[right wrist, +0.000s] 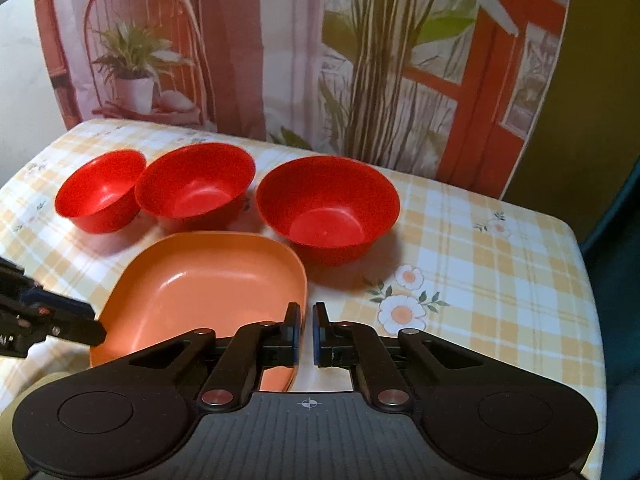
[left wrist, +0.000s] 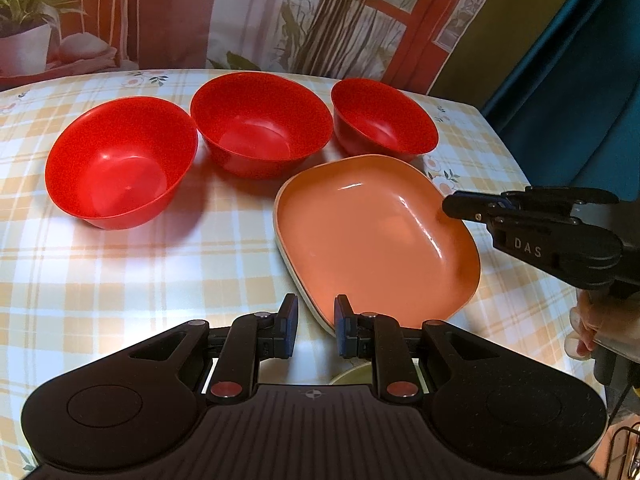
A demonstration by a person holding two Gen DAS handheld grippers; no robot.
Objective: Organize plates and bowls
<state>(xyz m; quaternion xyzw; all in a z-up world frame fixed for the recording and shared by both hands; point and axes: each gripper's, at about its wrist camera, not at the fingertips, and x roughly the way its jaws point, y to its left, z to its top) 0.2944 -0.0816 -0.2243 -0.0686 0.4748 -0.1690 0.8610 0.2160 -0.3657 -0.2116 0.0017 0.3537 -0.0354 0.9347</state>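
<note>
**A:** What's on the table (left wrist: 120, 280), starting from the left?

**B:** In the left wrist view, 3 red bowls stand upright in a row on the checked yellow-and-white cloth. The left bowl (left wrist: 120, 168) is nearest the camera. The middle bowl (left wrist: 260, 128) is just beside it, their rims close together or perhaps touching. The right bowl (left wrist: 384, 120) sits a little apart, towards the far right corner. All 3 are empty.

**A:** And the plate?

**B:** The orange plate (left wrist: 368, 232) is a deep, rounded-square one with a pale underside. It lies in front of the middle and right bowls, its far edge close to the right bowl's base. I can't tell whether it rests flat on the cloth or is raised a little.

**A:** Where are the grippers?

**B:** The left gripper (left wrist: 316, 320) is at the plate's near-left edge. The rim runs through the narrow gap between its 2 blue pads, and they look pinched on it. Below that gripper, a sliver of a pale green dish (left wrist: 352, 374) shows.

**A:** And on the right?

**B:** The right gripper (left wrist: 450, 204) comes in from the right side, its 2 fingers pressed together on the plate's far-right rim. Its own camera shows that rim caught in the slim slot between the pads.

**A:** Behind it all?

**B:** A printed curtain (left wrist: 240, 12) showing plants and a red window frame.
</note>
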